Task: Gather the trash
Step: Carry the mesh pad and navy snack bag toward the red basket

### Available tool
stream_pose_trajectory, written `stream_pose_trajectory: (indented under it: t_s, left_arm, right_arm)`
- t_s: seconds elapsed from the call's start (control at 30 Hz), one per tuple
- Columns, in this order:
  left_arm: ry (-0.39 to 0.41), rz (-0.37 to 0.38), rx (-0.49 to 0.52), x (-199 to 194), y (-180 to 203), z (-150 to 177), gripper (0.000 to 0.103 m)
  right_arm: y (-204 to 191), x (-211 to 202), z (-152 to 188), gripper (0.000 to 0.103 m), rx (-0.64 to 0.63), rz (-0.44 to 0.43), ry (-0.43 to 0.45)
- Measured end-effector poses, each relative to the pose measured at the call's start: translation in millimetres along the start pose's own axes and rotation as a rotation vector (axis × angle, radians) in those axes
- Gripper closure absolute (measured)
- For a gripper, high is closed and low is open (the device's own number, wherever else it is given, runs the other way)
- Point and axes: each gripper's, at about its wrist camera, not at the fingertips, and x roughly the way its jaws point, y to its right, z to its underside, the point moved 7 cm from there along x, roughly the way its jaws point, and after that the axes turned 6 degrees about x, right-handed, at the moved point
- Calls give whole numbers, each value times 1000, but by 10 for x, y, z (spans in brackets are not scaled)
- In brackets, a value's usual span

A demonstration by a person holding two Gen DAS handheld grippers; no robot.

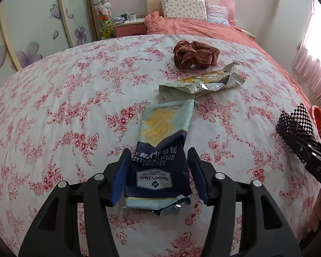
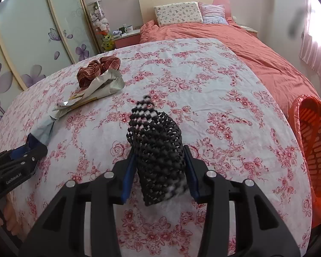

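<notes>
My left gripper (image 1: 159, 156) is shut on a blue soda cracker wrapper (image 1: 163, 150) that lies on the floral bedsheet (image 1: 75, 107). A silver and yellow wrapper (image 1: 203, 81) lies beyond it; it also shows in the right wrist view (image 2: 96, 90). My right gripper (image 2: 159, 152) is shut on a black and white mesh wrapper (image 2: 158, 150) and holds it above the sheet. That mesh piece shows at the right edge of the left wrist view (image 1: 295, 124). The left gripper appears at the left of the right wrist view (image 2: 30, 150).
A brown scrunchie (image 1: 194, 53) lies behind the silver wrapper. An orange bin lined with a bag (image 2: 310, 141) stands beside the bed on the right. A coral duvet (image 2: 246, 42) and pillows lie at the head. A nightstand (image 1: 128, 25) and wardrobe stand on the left.
</notes>
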Motion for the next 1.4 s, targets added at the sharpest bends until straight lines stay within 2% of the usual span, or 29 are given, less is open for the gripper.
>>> stream_pose_trajectory:
  t_s: [0.23, 0.3, 0.5, 0.97, 1.4]
  left_arm:
    - [13, 3, -6, -3, 3, -5, 48]
    - [17, 10, -10, -10, -5, -6, 54]
    - [40, 19, -3, -60, -5, -25, 62]
    - [107, 21, 3, -385, 62, -141, 64]
    - [201, 65, 62, -893, 531, -348, 64]
  right_arm:
    - [-9, -6, 2, 75, -2, -4, 3]
    - [-11, -19, 5, 80, -3, -3, 8]
    - [-20, -62, -10, 88, -1, -12, 14]
    - [-65, -417, -86, 89, -3, -47, 75]
    - [225, -1074, -205, 89, 36, -57, 193]
